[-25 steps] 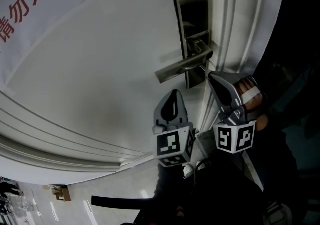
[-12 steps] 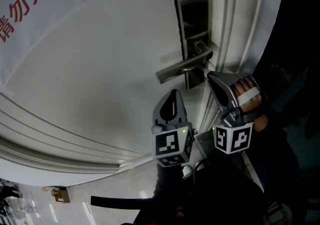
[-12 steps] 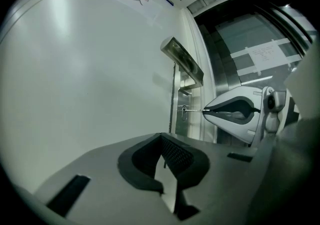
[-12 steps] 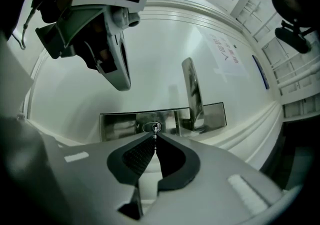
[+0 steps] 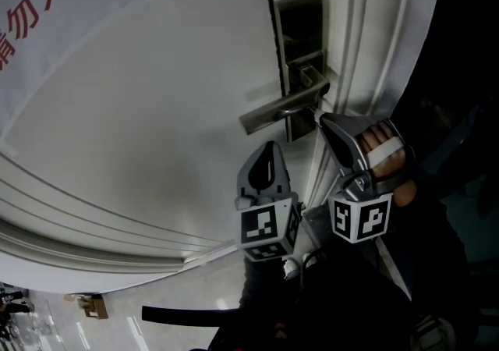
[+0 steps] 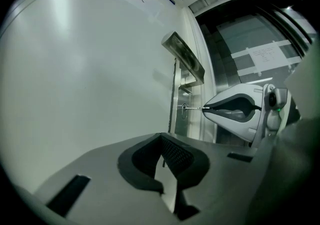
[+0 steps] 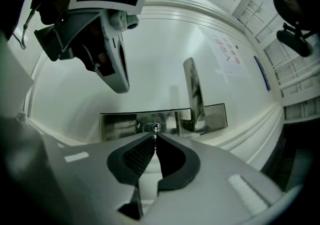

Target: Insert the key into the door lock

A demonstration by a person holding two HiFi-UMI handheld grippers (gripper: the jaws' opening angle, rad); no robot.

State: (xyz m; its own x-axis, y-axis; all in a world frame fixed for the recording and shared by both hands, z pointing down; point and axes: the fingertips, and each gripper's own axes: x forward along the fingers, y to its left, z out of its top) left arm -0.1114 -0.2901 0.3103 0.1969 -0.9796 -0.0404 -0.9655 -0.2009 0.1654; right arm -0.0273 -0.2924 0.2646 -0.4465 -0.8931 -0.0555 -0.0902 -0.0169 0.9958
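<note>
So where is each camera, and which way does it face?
Head view: on the head, facing down at the door lock; left tongs, right tongs and a hand show.
Left gripper view: on the left tongs, facing the door; own shut jaws show.
Right gripper view: on the right tongs, facing the keyhole; its jaws grip the key.
Shared: lever handle.

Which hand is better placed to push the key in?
Right. The right gripper pinches the key, its tip at the keyhole; the left gripper is shut on nothing, beside it.
</note>
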